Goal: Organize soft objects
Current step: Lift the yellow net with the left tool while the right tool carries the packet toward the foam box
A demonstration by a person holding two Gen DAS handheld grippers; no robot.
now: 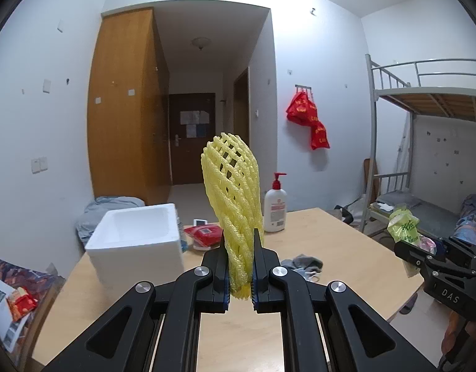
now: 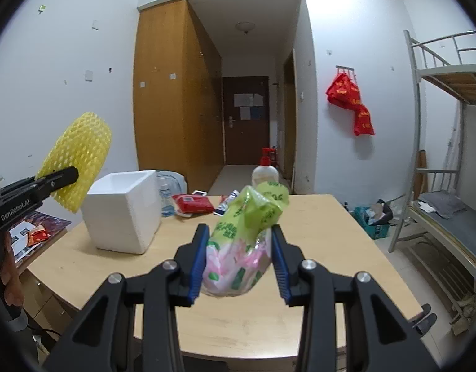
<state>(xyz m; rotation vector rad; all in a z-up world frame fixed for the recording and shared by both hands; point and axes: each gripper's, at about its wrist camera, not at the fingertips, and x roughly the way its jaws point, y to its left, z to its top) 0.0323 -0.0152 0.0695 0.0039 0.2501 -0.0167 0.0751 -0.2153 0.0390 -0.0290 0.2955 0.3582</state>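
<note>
Holding yellow foam net (image 1: 235,204) aloft | right: tissue pack (image 2: 238,248) clamped

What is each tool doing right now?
Left tool: shut on the yellow foam net.
Right tool: shut on the tissue pack.

Wooden table (image 2: 324,232) bears foam box (image 2: 123,210), lotion bottle (image 1: 275,207), grey socks (image 1: 306,262).

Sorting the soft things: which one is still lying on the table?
The grey sock on the wooden table; the yellow foam net sleeve and green-pink plastic pack are gripped.
</note>
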